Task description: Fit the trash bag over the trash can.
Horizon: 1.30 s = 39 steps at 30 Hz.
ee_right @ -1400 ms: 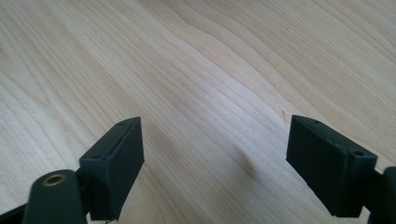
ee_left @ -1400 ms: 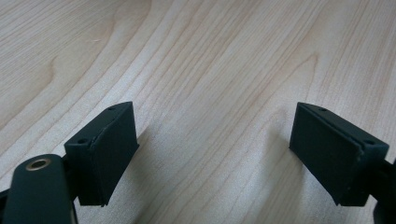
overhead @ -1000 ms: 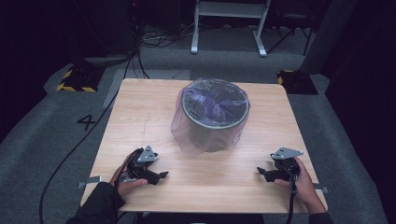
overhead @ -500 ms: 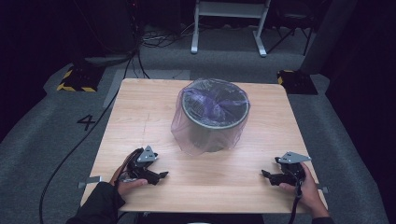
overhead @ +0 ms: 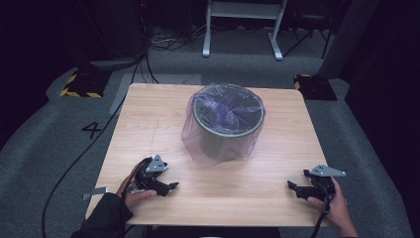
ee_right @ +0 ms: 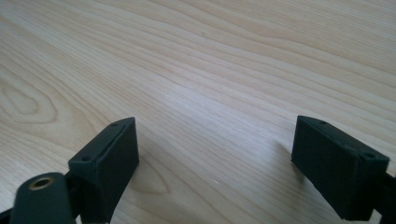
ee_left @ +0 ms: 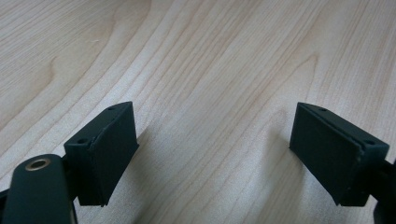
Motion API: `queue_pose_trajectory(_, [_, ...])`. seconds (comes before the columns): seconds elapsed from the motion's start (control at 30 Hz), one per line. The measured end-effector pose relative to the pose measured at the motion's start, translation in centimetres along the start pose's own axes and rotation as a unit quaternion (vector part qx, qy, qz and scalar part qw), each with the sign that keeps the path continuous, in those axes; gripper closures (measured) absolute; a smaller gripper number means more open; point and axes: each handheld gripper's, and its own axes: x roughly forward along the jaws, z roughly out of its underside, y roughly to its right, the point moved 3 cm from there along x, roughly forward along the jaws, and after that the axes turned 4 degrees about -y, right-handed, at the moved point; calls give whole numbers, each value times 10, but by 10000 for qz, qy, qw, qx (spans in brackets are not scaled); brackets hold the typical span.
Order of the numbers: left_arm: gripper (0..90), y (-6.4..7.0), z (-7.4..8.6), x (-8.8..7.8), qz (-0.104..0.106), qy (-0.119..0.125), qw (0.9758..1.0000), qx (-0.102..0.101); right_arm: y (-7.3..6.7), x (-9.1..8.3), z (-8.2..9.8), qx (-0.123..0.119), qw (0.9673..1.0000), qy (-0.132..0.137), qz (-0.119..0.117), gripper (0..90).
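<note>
A dark round bin (overhead: 225, 130) with a translucent purple bag pulled over its rim stands in the middle of the wooden table (overhead: 148, 124). My left gripper (overhead: 170, 187) rests near the front left of the table, open, with bare wood between its jaws (ee_left: 215, 154). My right gripper (overhead: 292, 186) sits low near the front right corner, pointing left. Its jaws have just been opening a little wider, and only tabletop lies between them (ee_right: 215, 158). Both grippers are well short of the bin.
Grey carpet surrounds the table. A white frame stand (overhead: 242, 29) and cables lie beyond the far edge. Yellow-and-black striped blocks (overhead: 79, 84) sit on the floor at the left, and a dark one (overhead: 312, 84) at the right.
My right hand has slid its gripper to the right and nearer the table's front edge. The left gripper and the bin have stayed put.
</note>
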Motion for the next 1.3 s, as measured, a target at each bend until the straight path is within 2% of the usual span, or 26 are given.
queue_pose_trajectory(0.23, [145, 0, 0, 0, 1, -1, 10000, 2, 7, -5, 5, 79, 9999, 7, 86, 150])
queue_pose_trajectory(1.3, [144, -1, -2, 2, 28, -2, 10000, 32, 7, -4, 5, 104, 9999, -4, 112, 141])
